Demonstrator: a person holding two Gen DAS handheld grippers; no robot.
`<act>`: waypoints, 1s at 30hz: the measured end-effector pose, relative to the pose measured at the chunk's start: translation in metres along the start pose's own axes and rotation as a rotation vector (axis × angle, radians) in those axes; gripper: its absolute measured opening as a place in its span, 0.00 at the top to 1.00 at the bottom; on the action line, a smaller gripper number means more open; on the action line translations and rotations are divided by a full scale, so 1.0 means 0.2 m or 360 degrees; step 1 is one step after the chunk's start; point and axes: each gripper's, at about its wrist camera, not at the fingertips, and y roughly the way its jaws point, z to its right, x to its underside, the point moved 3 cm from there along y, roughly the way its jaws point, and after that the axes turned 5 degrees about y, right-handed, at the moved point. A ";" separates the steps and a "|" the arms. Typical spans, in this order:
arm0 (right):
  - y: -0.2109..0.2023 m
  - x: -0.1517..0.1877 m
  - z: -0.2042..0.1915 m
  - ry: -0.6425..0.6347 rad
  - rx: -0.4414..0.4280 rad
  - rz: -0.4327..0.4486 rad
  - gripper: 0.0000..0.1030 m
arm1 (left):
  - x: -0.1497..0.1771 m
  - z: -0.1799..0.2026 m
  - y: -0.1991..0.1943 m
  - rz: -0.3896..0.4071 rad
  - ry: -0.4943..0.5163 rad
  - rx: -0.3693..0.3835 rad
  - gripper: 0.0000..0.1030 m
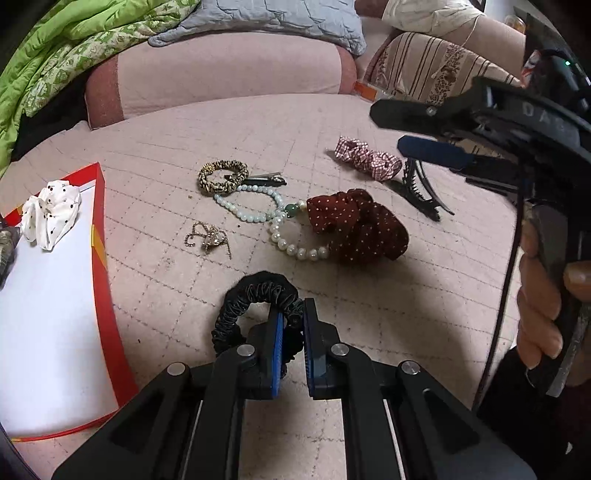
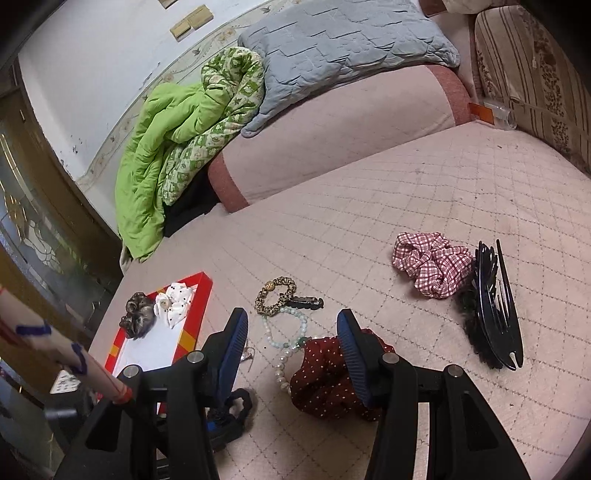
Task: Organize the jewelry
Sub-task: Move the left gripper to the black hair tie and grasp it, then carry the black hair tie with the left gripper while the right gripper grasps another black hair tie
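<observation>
Here, held item: my left hand-held gripper (image 1: pixel 293 325) is pinching the black scrunchie (image 1: pixel 255 299) between its blue pads, the loop arching up and to the left of the fingers, above the pink quilted bed (image 1: pixel 369 295)
Right hand-held gripper (image 2: pixel 291 354): jaws spread, nothing between the pads; it hangs over the dark red dotted scrunchie (image 2: pixel 325 380) without touching it, as far as I can tell
Box: a red-rimmed box (image 1: pixel 101 236) with a white floor lies on the bed to the left; a white dotted scrunchie (image 1: pixel 50 214) sits in its far corner, a brown-grey scrunchie (image 2: pixel 138 319) beside it
Loose pile: leopard scrunchie (image 1: pixel 221 176) touching a dark hair clip (image 1: pixel 264 181); pale green bead bracelet (image 1: pixel 251 205) just beside them; pearl bracelet (image 1: pixel 295 240) running under the dark red dotted scrunchie; gold chain piece (image 1: pixel 207 238) a little apart
Far right: red checked scrunchie (image 1: pixel 367 158) against a black claw clip (image 1: pixel 421 192)
Behind: pink bolster (image 1: pixel 221 70), grey pillow (image 1: pixel 280 18), green quilt (image 1: pixel 55 48)
</observation>
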 end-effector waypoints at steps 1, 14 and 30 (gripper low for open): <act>0.00 0.00 -0.01 -0.0007 -0.0013 -0.0008 0.47 | 0.00 0.00 -0.01 0.0005 -0.0004 0.0023 0.91; 0.10 0.11 -0.11 -0.0146 -0.0123 -0.0257 0.47 | 0.03 0.00 -0.12 0.0073 -0.0023 -0.0033 0.91; 0.39 0.47 -0.25 -0.0566 0.0110 -0.0697 0.84 | 0.06 -0.16 -0.37 0.0313 -0.0101 -0.0369 0.91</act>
